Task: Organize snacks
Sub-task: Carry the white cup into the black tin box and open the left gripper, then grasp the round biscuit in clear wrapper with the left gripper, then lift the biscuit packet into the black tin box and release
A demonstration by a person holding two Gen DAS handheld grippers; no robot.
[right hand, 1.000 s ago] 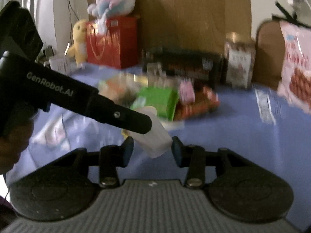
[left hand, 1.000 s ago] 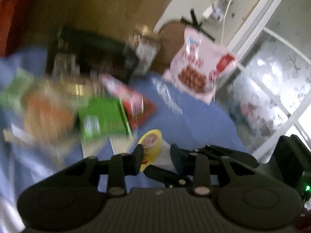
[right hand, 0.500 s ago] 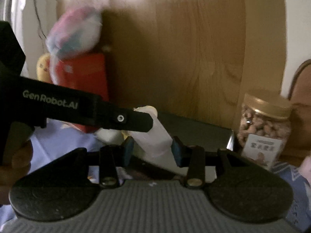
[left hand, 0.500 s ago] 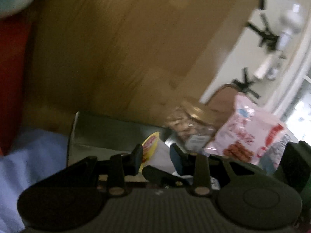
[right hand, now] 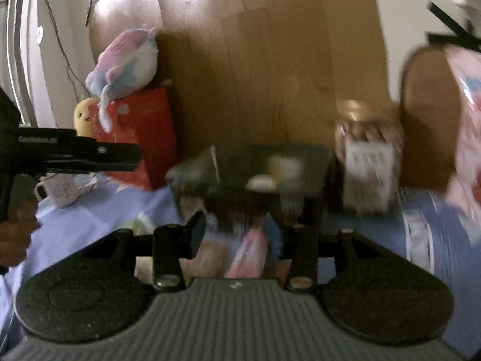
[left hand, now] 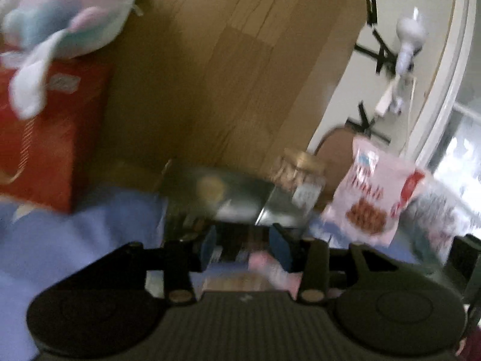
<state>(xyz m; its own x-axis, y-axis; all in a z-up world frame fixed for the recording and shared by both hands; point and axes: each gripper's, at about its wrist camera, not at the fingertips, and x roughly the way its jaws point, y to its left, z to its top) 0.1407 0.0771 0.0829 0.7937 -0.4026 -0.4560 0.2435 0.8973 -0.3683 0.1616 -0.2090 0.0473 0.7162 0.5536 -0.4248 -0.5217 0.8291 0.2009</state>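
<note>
Both views are blurred. My left gripper [left hand: 243, 245] has its jaws opening with nothing pinched between them; only table clutter shows through the gap. My right gripper [right hand: 236, 231] has its jaws spread apart and empty too. The dark tray [right hand: 312, 162] sits at twelve o'clock from both grippers on the blue-covered table [right hand: 84, 219], against a wooden board [left hand: 225, 75], with pale snack pieces [right hand: 261, 183] lying inside it; what they are I cannot tell. A nut jar [right hand: 368, 162] stands just beside the tray at three o'clock, and a pink snack bag [left hand: 372, 198] leans further out that way. Loose snack packets [right hand: 249, 255], one pink, lie on the table just under my right jaws. At nine o'clock is a red box [right hand: 141, 138] with a plush toy [right hand: 126, 63] on top. My left gripper also shows in the right view at nine o'clock, held by a hand [right hand: 15, 228].
</note>
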